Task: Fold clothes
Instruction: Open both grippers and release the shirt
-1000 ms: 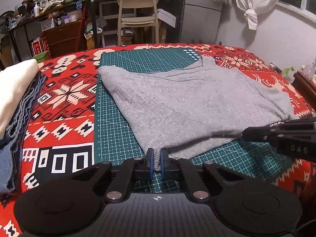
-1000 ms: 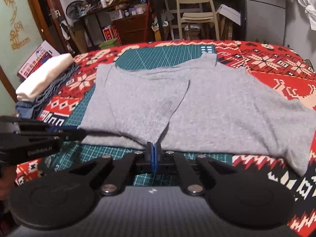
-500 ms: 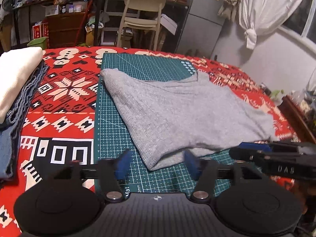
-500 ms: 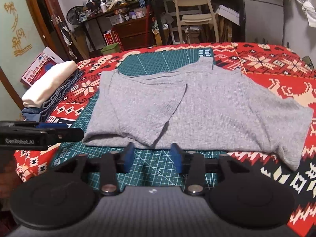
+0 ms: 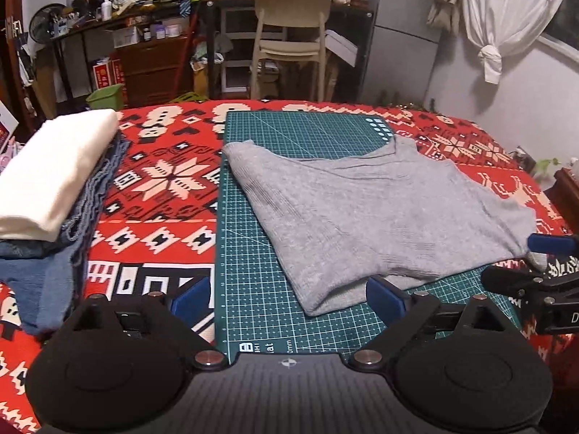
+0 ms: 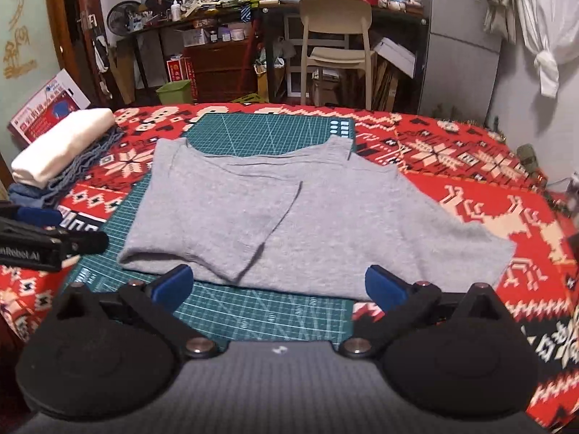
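Grey sweater (image 5: 380, 217) lies flat at mid-frame in both views, mostly on the green cutting mat (image 5: 253, 289); its right part spills off the mat onto the red patterned blanket (image 5: 163, 181). In the right wrist view one side of the sweater (image 6: 289, 224) is folded in over the body, the flap edge running diagonally through frame centre.

Left gripper (image 5: 287, 296): blue-padded fingers (image 5: 190, 294) wide apart, holding nothing, low in frame just short of the sweater's near hem. Right gripper (image 6: 278, 285): fingers (image 6: 383, 287) likewise spread wide and empty, near hem lying just past the tips.

Each tool shows in the other's view: the right gripper (image 5: 542, 253) enters at the right edge of the left wrist frame, beside the sweater's right corner; the left gripper (image 6: 47, 235) enters at the left edge of the right wrist frame.

Surroundings: stack of folded clothes (image 5: 50, 188) at left of frame, white piece on top, blue denim below, well apart from the sweater. Upper frame: beige chair (image 5: 289, 36), cluttered desk (image 5: 108, 29), grey fridge (image 5: 405, 29), knotted white curtain (image 5: 499, 18) upper right. Nothing lies on the sweater.
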A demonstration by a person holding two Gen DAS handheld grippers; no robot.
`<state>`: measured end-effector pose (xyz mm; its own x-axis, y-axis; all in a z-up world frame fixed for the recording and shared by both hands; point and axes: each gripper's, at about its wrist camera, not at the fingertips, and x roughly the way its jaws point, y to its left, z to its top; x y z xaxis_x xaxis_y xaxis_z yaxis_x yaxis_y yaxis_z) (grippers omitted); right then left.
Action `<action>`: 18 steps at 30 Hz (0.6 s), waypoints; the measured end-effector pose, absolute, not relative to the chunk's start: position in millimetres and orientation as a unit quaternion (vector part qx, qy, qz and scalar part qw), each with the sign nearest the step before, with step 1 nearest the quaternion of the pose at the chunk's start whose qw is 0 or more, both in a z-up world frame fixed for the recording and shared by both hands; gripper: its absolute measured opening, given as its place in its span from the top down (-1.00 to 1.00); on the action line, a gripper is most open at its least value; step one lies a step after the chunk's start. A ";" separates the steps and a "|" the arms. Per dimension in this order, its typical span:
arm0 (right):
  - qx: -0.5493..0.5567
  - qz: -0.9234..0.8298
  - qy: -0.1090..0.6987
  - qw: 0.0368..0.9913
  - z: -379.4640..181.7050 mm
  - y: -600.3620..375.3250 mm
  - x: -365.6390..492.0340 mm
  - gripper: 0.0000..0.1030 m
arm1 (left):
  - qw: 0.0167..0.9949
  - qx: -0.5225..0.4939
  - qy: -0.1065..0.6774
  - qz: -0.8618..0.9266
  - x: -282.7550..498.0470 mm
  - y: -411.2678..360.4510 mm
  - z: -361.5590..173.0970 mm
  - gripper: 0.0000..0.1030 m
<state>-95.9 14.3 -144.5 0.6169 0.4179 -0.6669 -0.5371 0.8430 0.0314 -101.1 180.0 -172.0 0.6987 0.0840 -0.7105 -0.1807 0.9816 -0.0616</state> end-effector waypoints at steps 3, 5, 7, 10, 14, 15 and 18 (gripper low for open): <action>-0.108 0.258 0.337 0.899 -142.8 13.5 -99.1 -0.99 | 0.916 -0.055 0.392 0.067 -96.0 180.7 -171.1 -0.81; -0.120 0.238 0.346 0.900 -140.9 16.4 -98.6 -0.99 | 0.916 -0.063 0.391 0.059 -94.1 183.6 -170.8 -0.80; -0.127 0.236 0.346 0.899 -137.4 18.1 -99.7 -0.99 | 0.919 -0.074 0.384 0.054 -93.6 186.4 -170.4 -0.79; -0.124 0.253 0.336 0.899 -131.6 17.5 -102.7 -0.99 | 0.917 -0.095 0.385 0.043 -90.0 189.4 -168.8 -0.79; -0.148 0.277 0.336 0.888 -129.3 24.7 -102.3 -0.99 | 0.917 -0.083 0.388 0.048 -85.3 188.9 -166.7 -0.79; -0.154 0.277 0.338 0.886 -130.2 27.0 -101.4 -0.99 | 0.916 -0.079 0.391 0.050 -84.3 188.6 -167.0 -0.79; -0.168 0.274 0.339 0.884 -132.5 31.4 -99.9 -0.99 | 0.906 -0.065 0.415 0.047 -79.3 187.9 -170.5 -0.72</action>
<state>-99.9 31.4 -132.5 0.6199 0.3701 -0.6919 -0.5982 0.7936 -0.1114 -79.3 187.9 -170.5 0.6517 0.0316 -0.7578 -0.1398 0.9870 -0.0790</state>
